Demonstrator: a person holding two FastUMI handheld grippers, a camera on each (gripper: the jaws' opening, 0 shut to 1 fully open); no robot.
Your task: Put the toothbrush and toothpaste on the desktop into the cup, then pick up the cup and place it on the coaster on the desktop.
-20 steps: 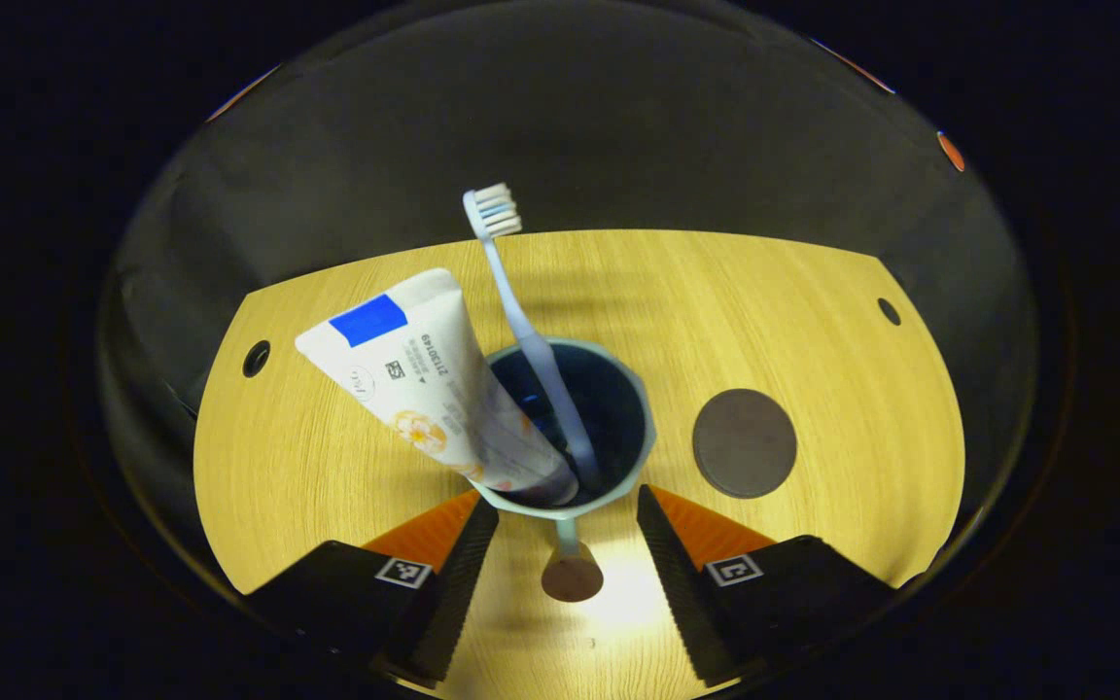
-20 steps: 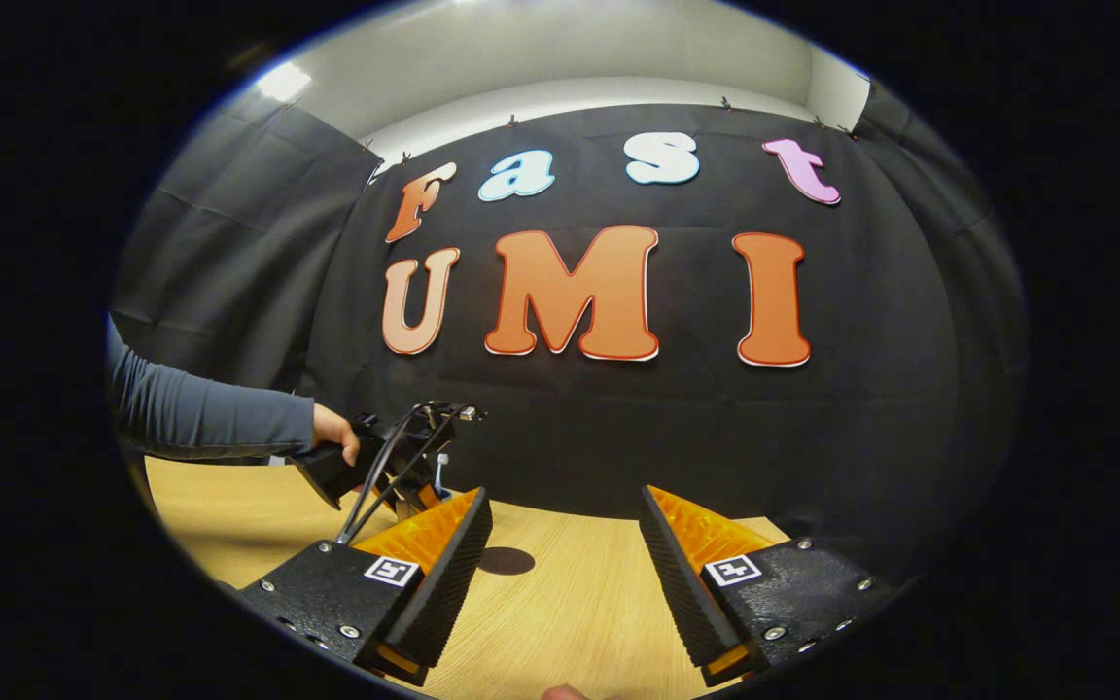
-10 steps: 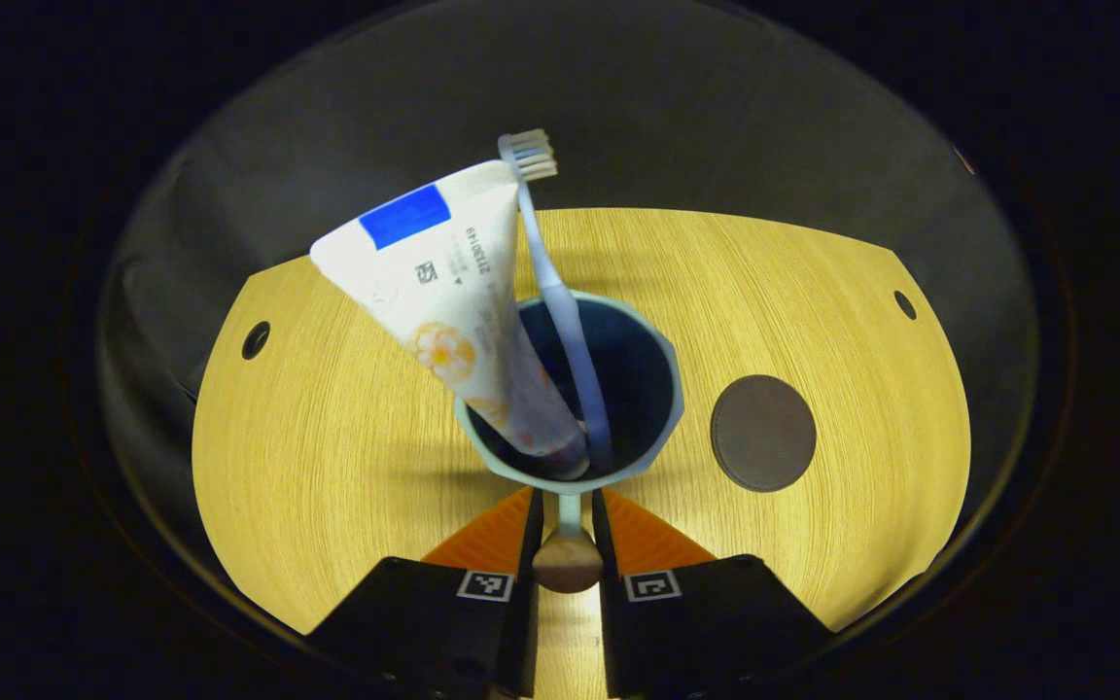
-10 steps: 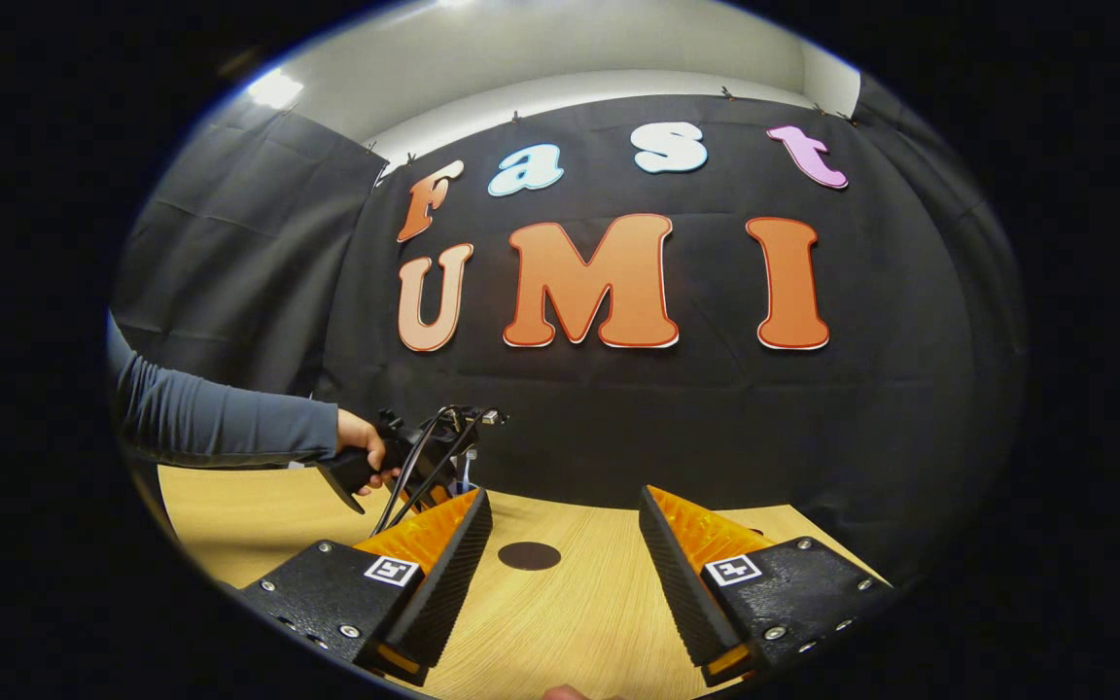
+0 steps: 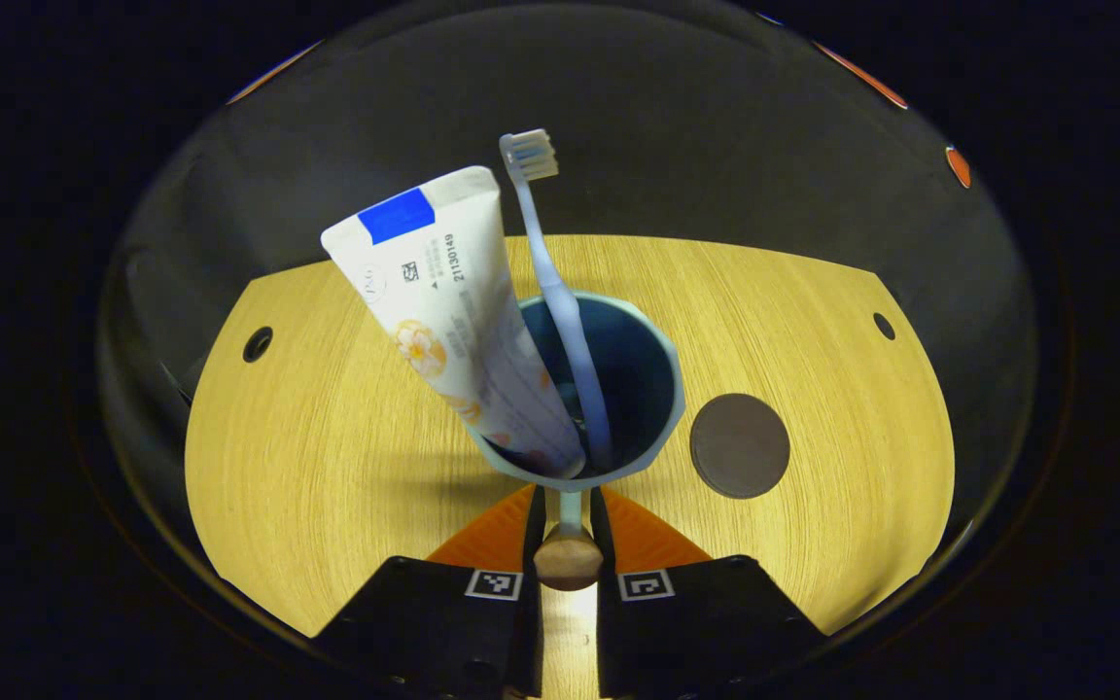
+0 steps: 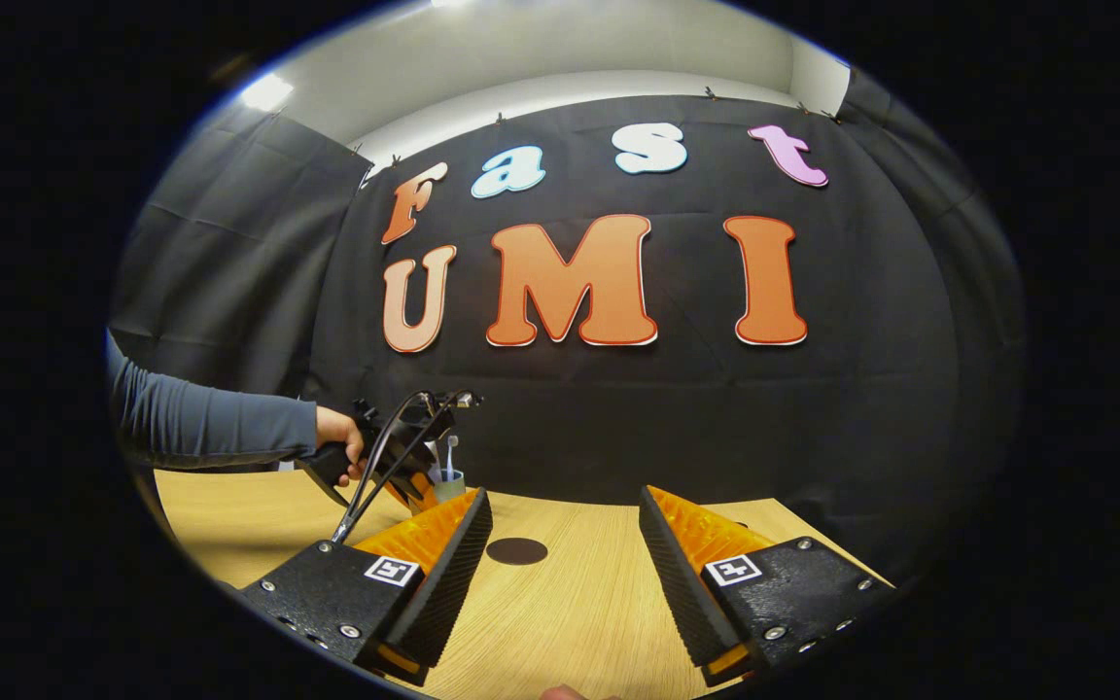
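In the left gripper view a pale blue cup (image 5: pixel 662 365) hangs above the wooden desktop (image 5: pixel 307 457). It holds a white toothpaste tube (image 5: pixel 453 311) leaning left and a light blue toothbrush (image 5: pixel 550 282) with bristles up. My left gripper (image 5: pixel 568 530) is shut on the cup's handle (image 5: pixel 569 559), which ends in a brown knob. A round dark coaster (image 5: pixel 740 445) lies on the desktop just right of the cup. In the right gripper view my right gripper (image 6: pixel 565 554) stands open over the desktop, with the coaster (image 6: pixel 516 551) ahead and the cup (image 6: pixel 448 481) far left.
A hand (image 6: pixel 338 433) with a grey sleeve holds the left gripper's handle at the left of the right gripper view. Small round holes (image 5: pixel 257 343) mark the desktop's far corners. Black cloth walls surround the desk.
The left gripper closed on the cup's handle and lifted the cup off the desktop; it has shifted slightly toward the coaster. The right gripper stayed open and nearly still.
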